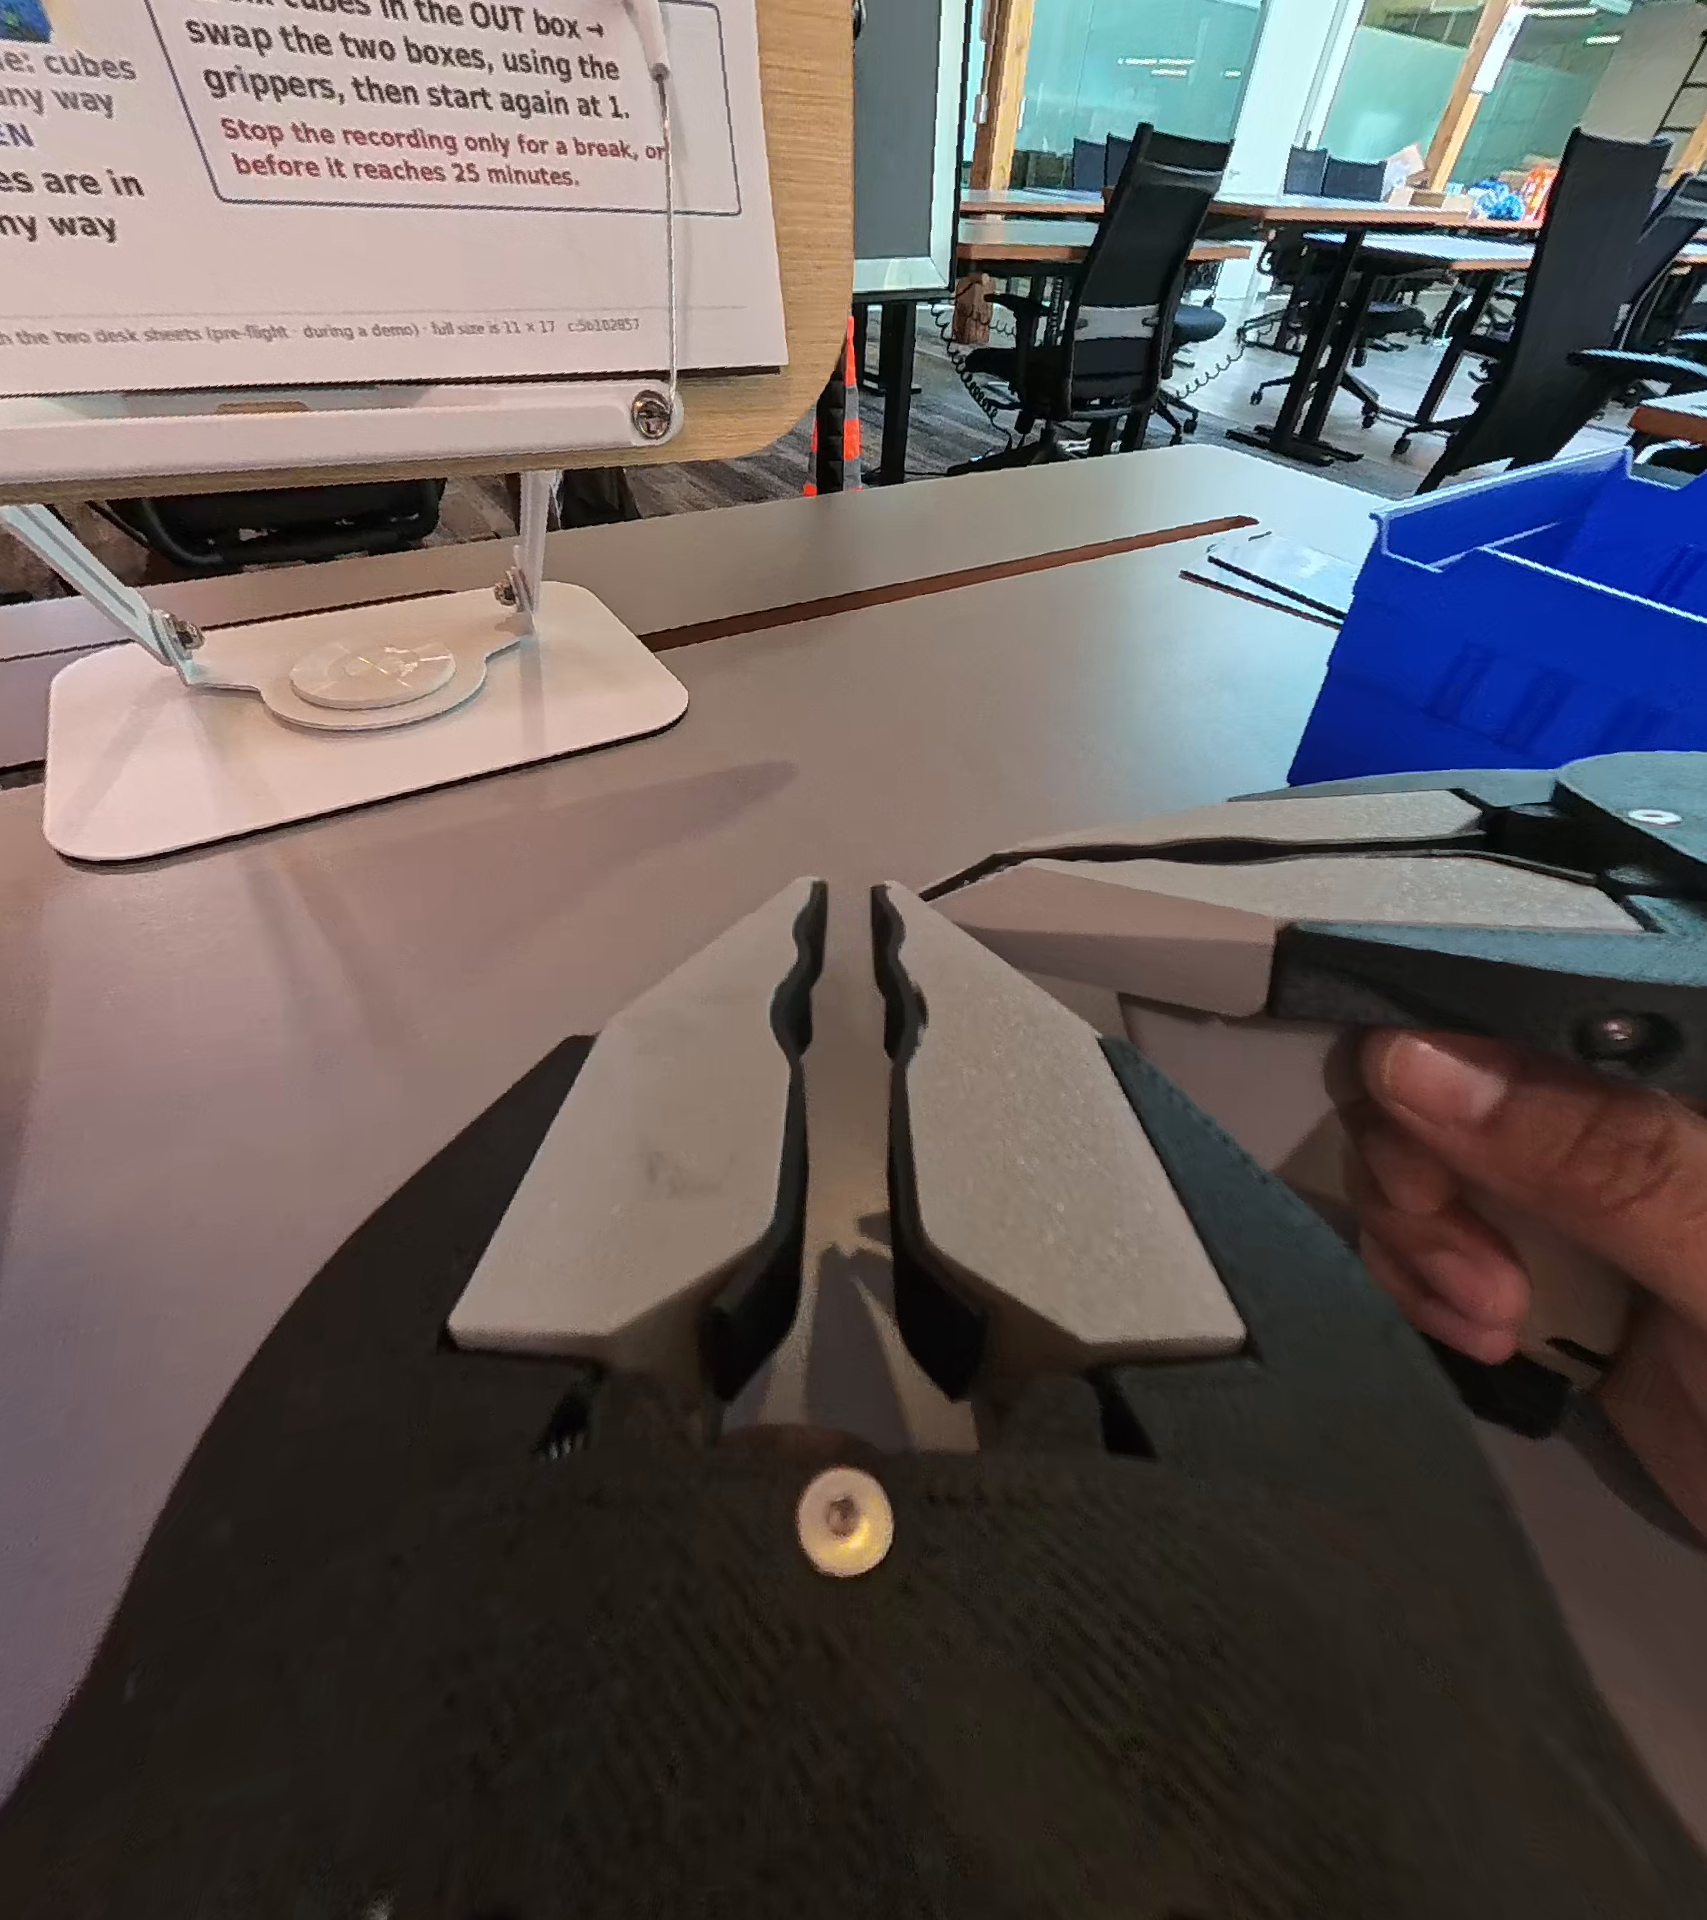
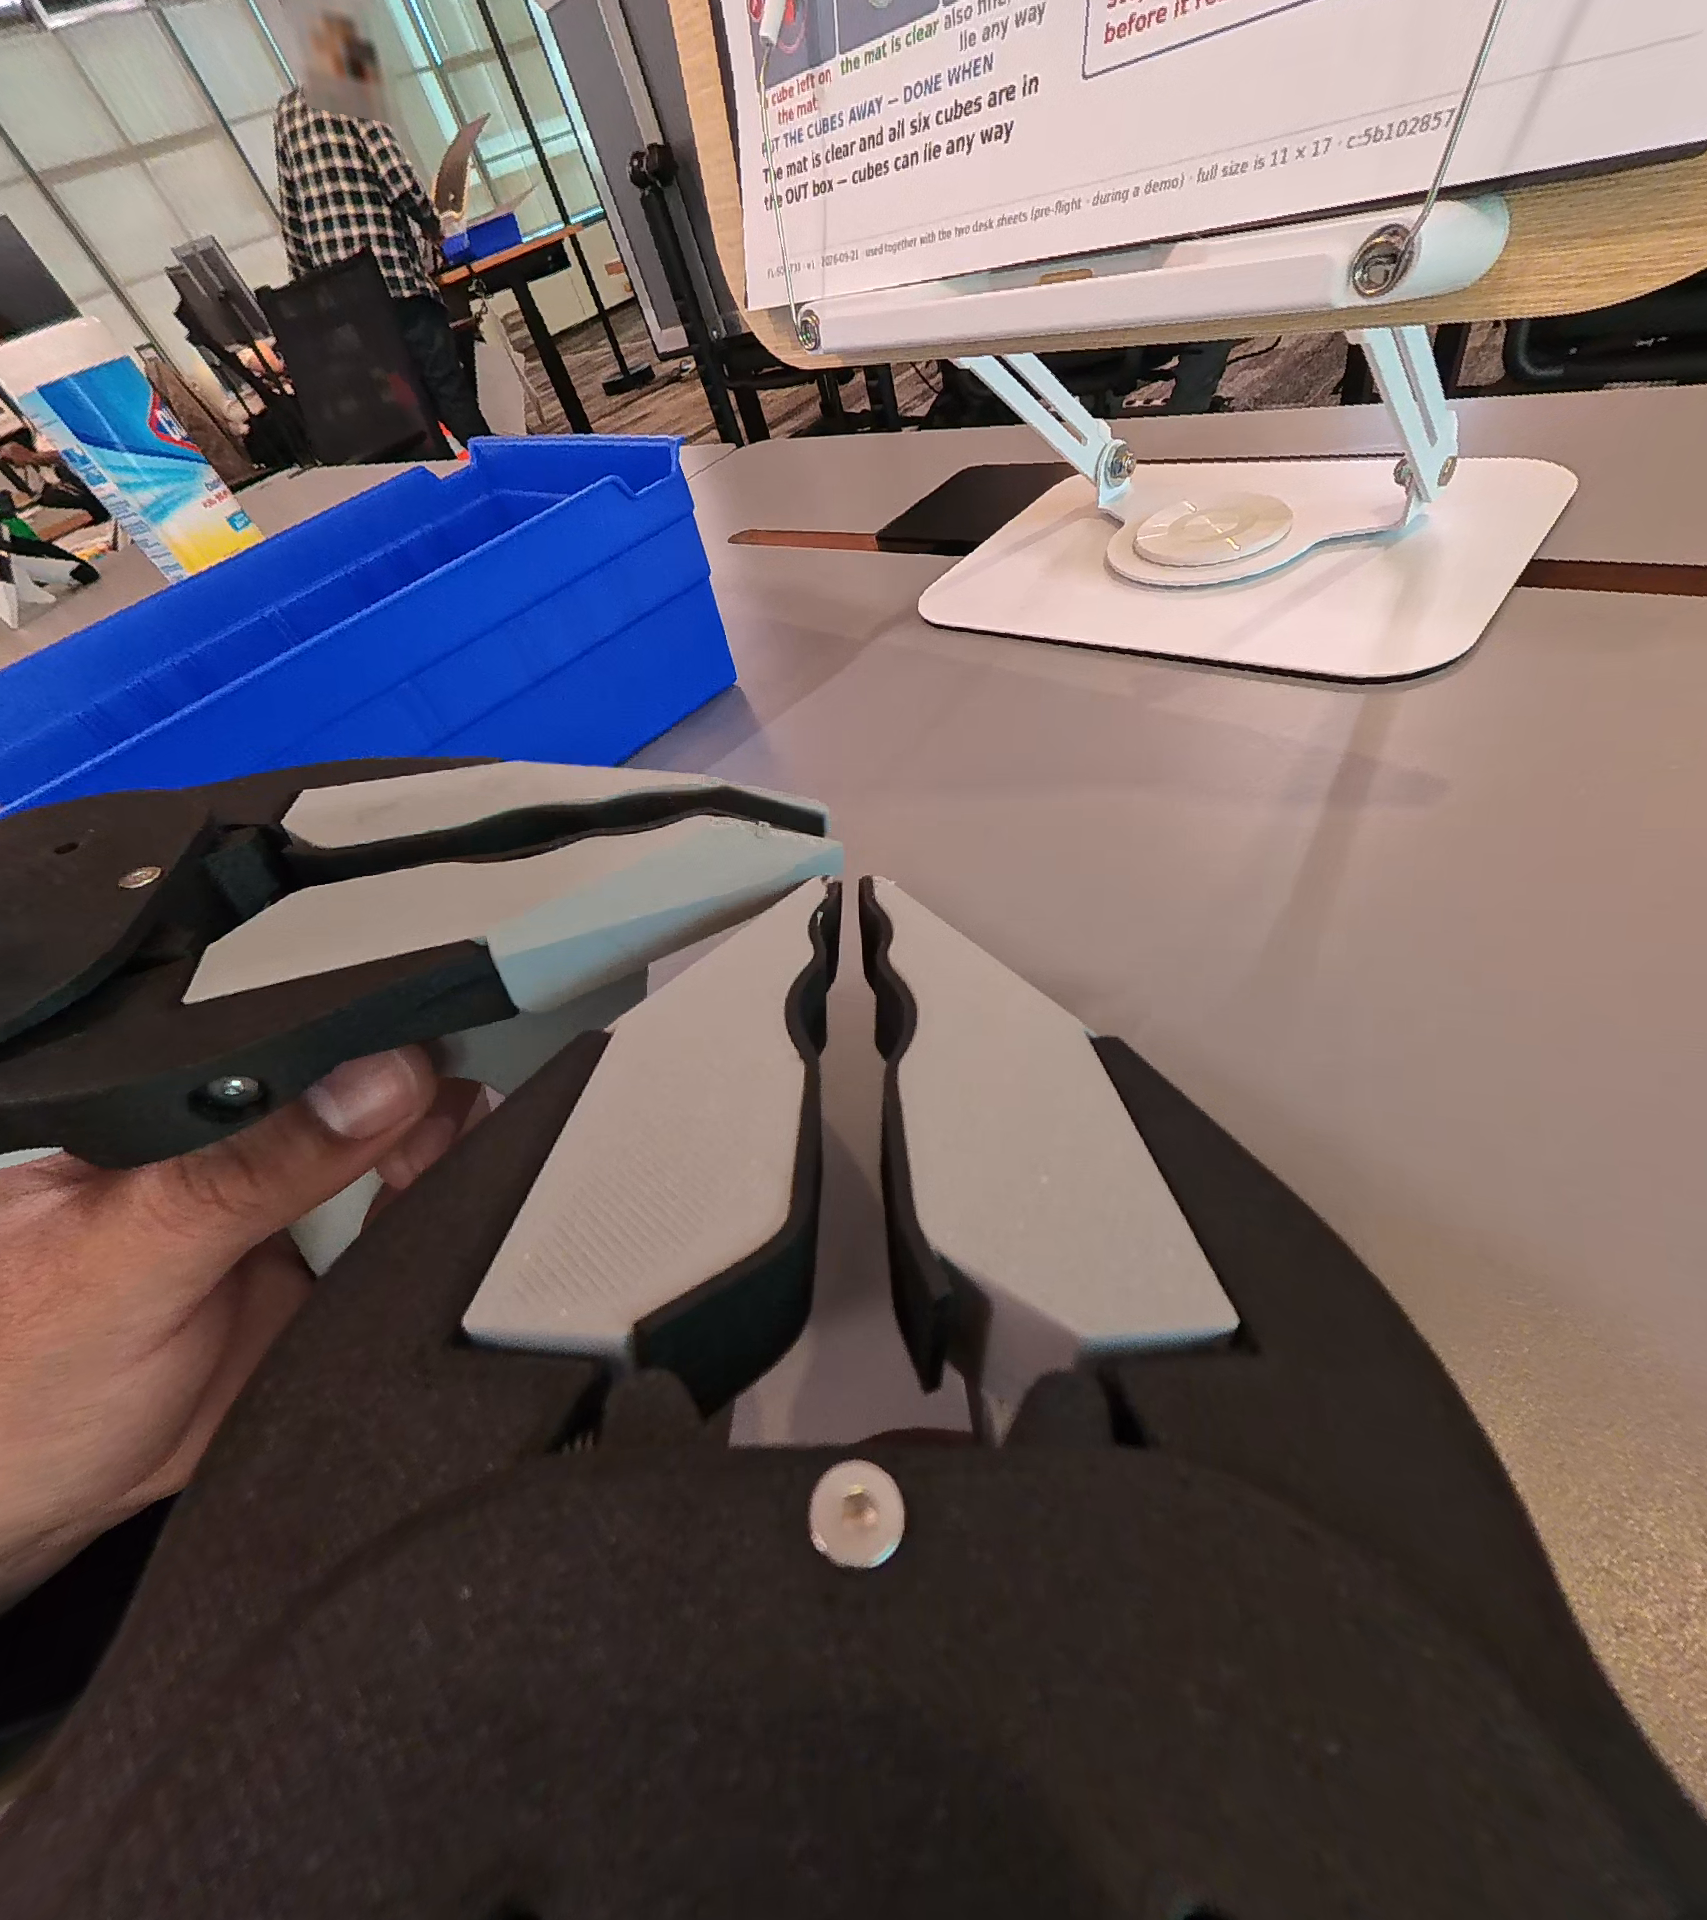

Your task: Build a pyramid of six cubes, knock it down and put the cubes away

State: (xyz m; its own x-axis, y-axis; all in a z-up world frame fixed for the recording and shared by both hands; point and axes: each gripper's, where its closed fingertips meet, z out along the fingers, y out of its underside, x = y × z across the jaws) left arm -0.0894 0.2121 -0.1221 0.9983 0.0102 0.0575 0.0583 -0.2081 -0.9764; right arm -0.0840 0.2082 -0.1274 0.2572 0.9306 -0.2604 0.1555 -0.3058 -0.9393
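Note:
No cubes show in either view. My left gripper (image 1: 849, 896) is shut and empty, held above the grey table (image 1: 984, 707). My right gripper (image 2: 849, 888) is also shut and empty above the table (image 2: 1244, 883). The two grippers meet tip to tip: the right one enters the left wrist view from the right (image 1: 942, 891), and the left one enters the right wrist view from the left (image 2: 823, 842). A blue bin (image 1: 1597, 623) stands at the right in the left wrist view. Another blue bin (image 2: 361, 623) stands at the left in the right wrist view. Their insides are mostly hidden.
A white stand (image 1: 350, 717) holding an instruction sheet (image 1: 329, 187) stands at the table's far side; it also shows in the right wrist view (image 2: 1244, 582). A dark flat pad (image 2: 974, 499) lies beside its base. A hand (image 1: 1555, 1247) holds each gripper. Office desks and chairs (image 1: 1119, 312) lie beyond. Left and right tips are no more than a few centimetres apart.

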